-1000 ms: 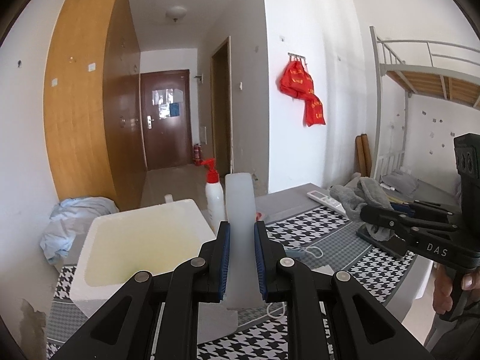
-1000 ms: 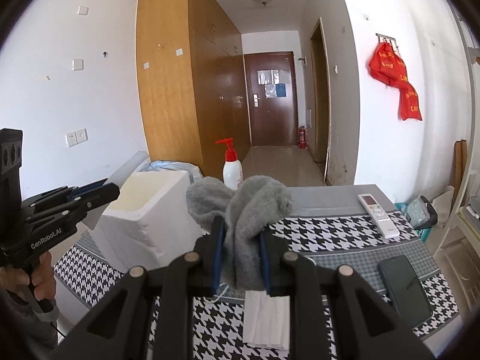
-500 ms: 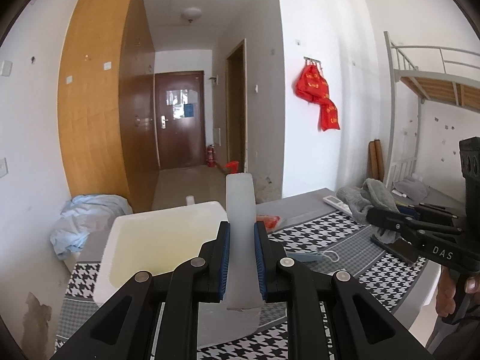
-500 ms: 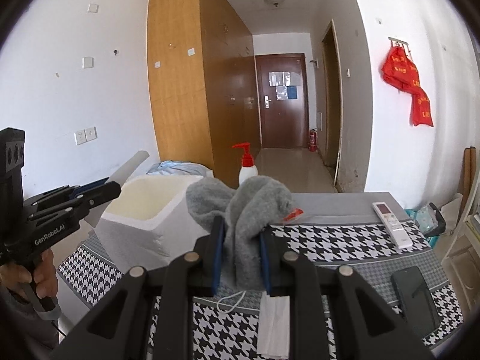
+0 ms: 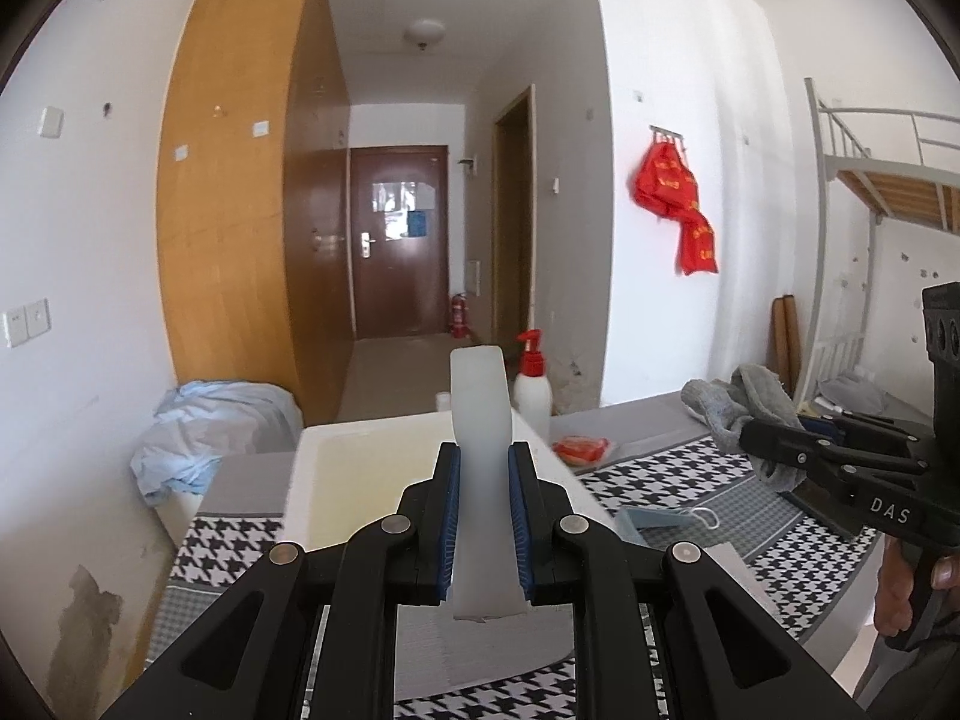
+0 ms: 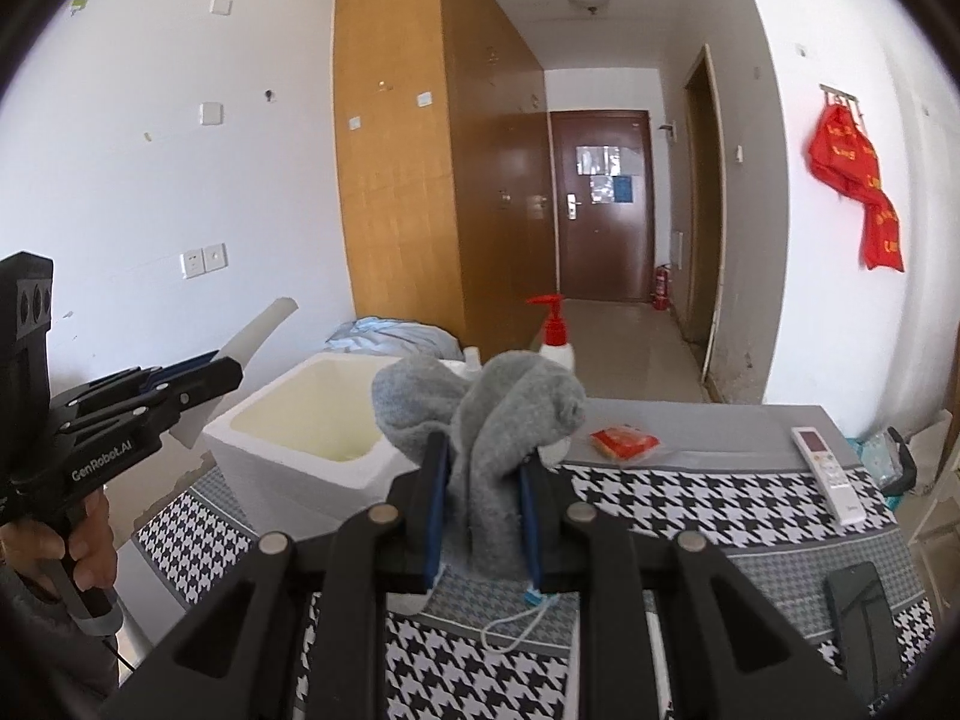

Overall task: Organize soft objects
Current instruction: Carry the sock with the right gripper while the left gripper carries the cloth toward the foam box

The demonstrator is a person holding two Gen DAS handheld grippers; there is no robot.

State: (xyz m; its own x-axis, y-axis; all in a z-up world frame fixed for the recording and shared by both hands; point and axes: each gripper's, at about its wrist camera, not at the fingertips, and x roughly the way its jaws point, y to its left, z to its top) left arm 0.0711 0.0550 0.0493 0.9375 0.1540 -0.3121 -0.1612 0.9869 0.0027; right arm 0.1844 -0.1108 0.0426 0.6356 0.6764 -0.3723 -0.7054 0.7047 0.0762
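My left gripper (image 5: 483,468) is shut on a flat white foam strip (image 5: 477,396) that stands upright between its blue pads, just over the near rim of the white foam box (image 5: 372,425). My right gripper (image 6: 483,462) is shut on a bunched grey cloth (image 6: 516,402), held above the houndstooth table cover (image 6: 690,498) to the right of the foam box (image 6: 288,468). Each view shows the other tool: the left gripper (image 6: 228,369) with its strip (image 6: 258,330), and the right gripper (image 5: 756,435) with the grey cloth (image 5: 729,399). The box looks hollow inside.
A red-topped pump bottle (image 6: 555,330) stands behind the box. On the table lie a red packet (image 6: 624,441), a white remote (image 6: 828,474), a dark phone (image 6: 864,606) and a face mask (image 5: 660,519). A pale blue cloth heap (image 5: 204,420) lies left of the table.
Both grippers have swung left with their loads still held, so the box and bottle sit further right in both views. The box is now closer in front of each gripper.
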